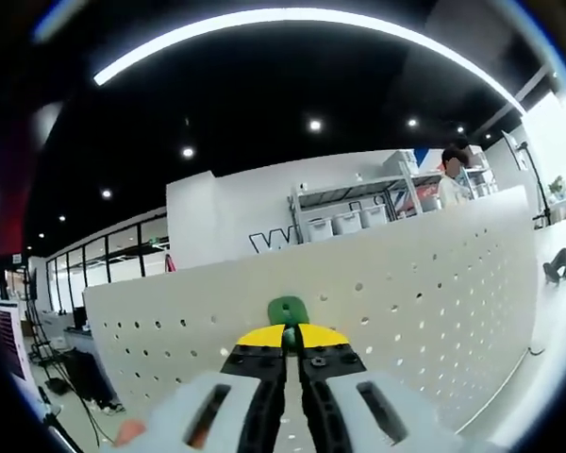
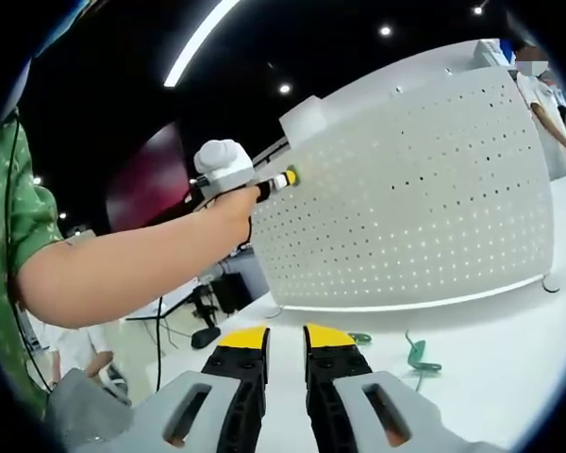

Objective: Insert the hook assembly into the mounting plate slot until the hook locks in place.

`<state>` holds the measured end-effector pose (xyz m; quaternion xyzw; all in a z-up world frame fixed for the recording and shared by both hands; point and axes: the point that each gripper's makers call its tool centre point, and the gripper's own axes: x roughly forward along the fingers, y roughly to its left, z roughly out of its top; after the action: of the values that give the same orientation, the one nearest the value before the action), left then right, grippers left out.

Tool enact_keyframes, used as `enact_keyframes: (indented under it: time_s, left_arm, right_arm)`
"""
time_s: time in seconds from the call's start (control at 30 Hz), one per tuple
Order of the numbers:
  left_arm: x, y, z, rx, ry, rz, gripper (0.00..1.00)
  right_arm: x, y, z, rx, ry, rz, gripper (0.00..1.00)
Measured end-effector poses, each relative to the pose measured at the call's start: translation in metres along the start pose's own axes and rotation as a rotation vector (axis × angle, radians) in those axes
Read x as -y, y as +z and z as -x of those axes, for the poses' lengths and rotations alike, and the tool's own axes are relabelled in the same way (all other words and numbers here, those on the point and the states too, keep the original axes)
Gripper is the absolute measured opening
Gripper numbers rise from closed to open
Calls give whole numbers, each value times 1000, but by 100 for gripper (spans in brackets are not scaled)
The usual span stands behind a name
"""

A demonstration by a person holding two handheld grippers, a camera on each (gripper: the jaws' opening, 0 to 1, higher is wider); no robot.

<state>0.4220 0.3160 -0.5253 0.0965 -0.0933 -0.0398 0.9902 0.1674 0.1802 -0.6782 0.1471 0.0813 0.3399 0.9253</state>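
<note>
Hook, green, is pinched between the pressed-together jaws of the left gripper right at the white pegboard; it should be kept square to the board, lined up with 1 hole and pushed straight in until a lock is felt. Right gripper hangs with jaws spread and empty over the table. Counted: 1 pegboard, 2 grippers, 1 held hook, and 2 more green hooks lying on the table near the board's foot.

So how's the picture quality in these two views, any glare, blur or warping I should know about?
Left gripper view: fisheye bends the ceiling light strip into an arc; the pegboard is sharp, the green hook slightly soft. Right gripper view: the pegboard bulges from distortion and is evenly lit without harsh glare; the green hooks on the table look small and soft.
</note>
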Motion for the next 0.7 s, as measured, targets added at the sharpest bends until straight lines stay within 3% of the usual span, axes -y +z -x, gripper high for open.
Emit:
enact_keyframes:
  time_s: [0.1, 0.7]
  left_arm:
    - [1, 0, 0, -12, -3, -65, 3]
    - [-1, 3, 0, -16, -6, -95, 2]
  right_arm:
    - [-1, -1, 0, -2, 3, -1, 13]
    - [-1, -2, -1, -7, 5, -1, 13]
